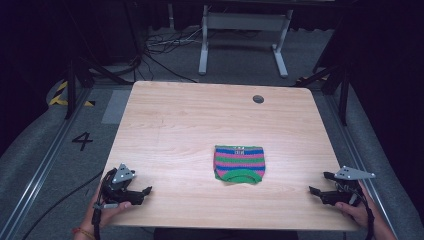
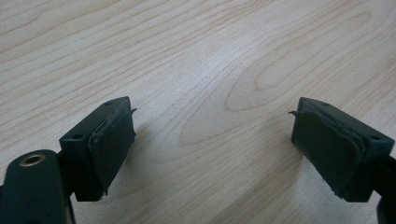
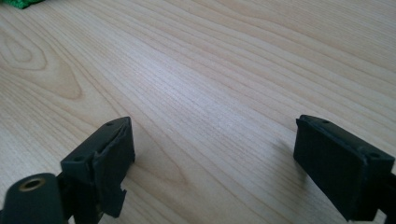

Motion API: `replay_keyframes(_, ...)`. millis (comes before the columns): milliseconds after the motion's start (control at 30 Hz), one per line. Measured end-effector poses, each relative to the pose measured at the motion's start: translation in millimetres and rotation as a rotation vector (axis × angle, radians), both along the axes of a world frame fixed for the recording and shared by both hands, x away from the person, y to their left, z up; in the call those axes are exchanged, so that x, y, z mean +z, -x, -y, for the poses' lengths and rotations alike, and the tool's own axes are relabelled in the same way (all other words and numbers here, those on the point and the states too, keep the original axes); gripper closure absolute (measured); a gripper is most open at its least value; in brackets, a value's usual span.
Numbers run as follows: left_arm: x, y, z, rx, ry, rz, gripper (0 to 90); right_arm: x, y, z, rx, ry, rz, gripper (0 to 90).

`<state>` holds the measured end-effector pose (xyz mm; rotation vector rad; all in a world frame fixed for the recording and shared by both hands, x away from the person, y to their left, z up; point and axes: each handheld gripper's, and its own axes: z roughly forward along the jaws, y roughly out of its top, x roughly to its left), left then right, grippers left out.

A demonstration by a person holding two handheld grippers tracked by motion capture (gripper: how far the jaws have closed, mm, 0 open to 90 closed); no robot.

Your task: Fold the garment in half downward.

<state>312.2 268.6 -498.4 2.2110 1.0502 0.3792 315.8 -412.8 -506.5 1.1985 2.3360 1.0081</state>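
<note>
Light wood surface [image 1: 175, 125] with a small striped knit piece [image 1: 239, 163] lying flat a bit right of center, toward the near edge. Stripes in pink, green and blue, green band along the near edge, tiny label at the top. Nothing touching it.

Left tool [image 1: 141, 194] parked at the near-left corner, held in a hand [image 1: 107, 210], grey three-cornered plate on top, jaws spread wide and gripping nothing. In the left gripper view [image 2: 212, 140], just bare wood grain between the two black pads [image 2: 109, 149].

Right tool [image 1: 319, 184] over at the near-right edge, also in a hand [image 1: 356, 210], jaws wide apart and empty too. In the right gripper view [image 3: 212, 158], bare wood between the jaws, plus a sliver of green at the top-left corner [image 3: 18, 3]. Both tools well apart from the knit piece, one on either side of it.

Round grommet hole [image 1: 258, 99] near the far edge. Floor behind: a white frame [image 1: 244, 35] and loose cables [image 1: 165, 47].
</note>
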Motion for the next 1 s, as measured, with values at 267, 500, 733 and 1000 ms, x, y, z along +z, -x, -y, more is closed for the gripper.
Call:
replay_keyframes(267, -0.2, 2.3, 2.2, 0.031, 0.007, -0.003, 13.8, 0.1, -0.1, -0.3, -0.001, 0.002, 0.0, 12.4)
replay_keyframes(500, -0.1, 1.2, 3.0, 0.034, 0.001, -0.001, 13.4, 0.1, -0.1, -0.4, -0.002, 0.002, 0.0, 12.3)
replay_keyframes(733, -1.5, -2.4, 7.3, 0.141, -0.017, -0.034, 0.0, -0.1, -0.8, -0.4, -0.003, 0.002, 0.002, 12.3)
replay_keyframes(1000, -1.4, -2.7, 7.4, 0.147, -0.019, -0.034, 0.0, -0.1, -1.0, -0.4, -0.003, 0.001, 0.002, 12.3)
